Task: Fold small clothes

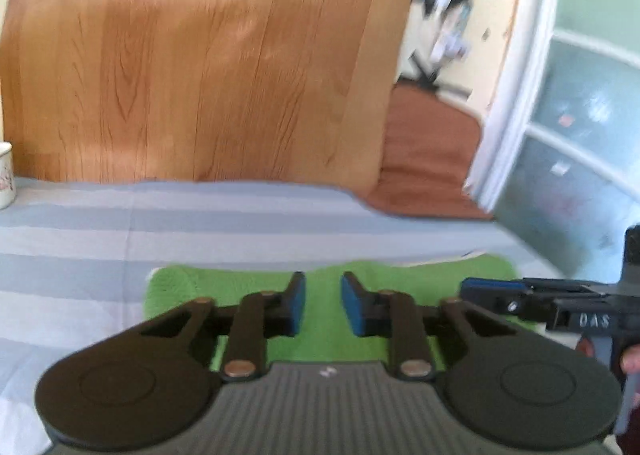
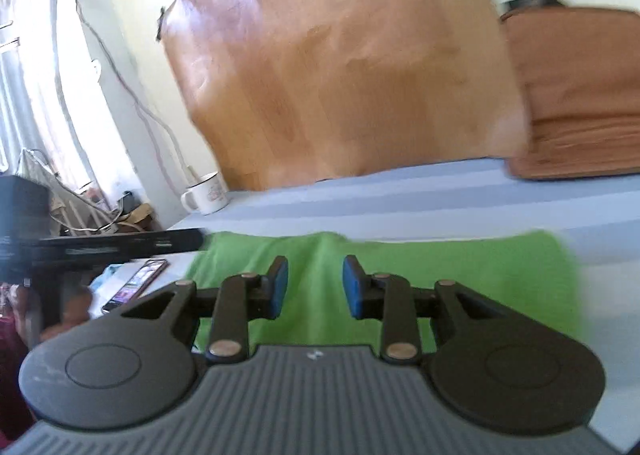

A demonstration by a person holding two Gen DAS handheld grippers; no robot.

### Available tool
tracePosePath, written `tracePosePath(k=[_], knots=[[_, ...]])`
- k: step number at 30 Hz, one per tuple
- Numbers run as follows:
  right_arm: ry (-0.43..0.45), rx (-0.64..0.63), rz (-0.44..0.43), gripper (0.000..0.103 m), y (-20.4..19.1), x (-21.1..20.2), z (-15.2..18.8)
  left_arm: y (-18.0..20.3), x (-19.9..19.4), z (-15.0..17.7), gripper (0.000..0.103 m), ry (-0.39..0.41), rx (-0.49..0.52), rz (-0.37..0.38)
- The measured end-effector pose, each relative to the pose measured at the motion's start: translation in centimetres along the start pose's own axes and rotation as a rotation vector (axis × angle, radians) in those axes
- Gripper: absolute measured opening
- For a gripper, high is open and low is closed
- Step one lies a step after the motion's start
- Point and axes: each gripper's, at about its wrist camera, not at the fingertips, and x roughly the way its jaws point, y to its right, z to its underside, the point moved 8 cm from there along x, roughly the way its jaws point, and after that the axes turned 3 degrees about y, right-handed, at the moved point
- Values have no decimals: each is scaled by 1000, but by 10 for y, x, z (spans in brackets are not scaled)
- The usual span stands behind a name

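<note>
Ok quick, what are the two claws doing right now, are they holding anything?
Left claw: open, holding nothing, above the green cloth.
Right claw: open, holding nothing, above the same cloth.

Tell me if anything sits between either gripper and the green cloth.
Nothing visible does. The green cloth lies flat on the striped sheet, directly under the left gripper and right gripper, jaws open and empty. The mug and phone sit off to the side.

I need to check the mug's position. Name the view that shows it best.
Right wrist view: the white mug shows whole, handle included, on the striped sheet. The left wrist view catches only a sliver at its edge.
</note>
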Motion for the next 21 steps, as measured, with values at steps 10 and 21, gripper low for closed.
tracePosePath(k=[10, 21], knots=[[42, 224, 150, 0, 127, 17, 10, -34, 82, 26, 6, -67, 44, -127], [176, 181, 175, 11, 111, -52, -1, -13, 16, 19, 19, 51, 22, -29]])
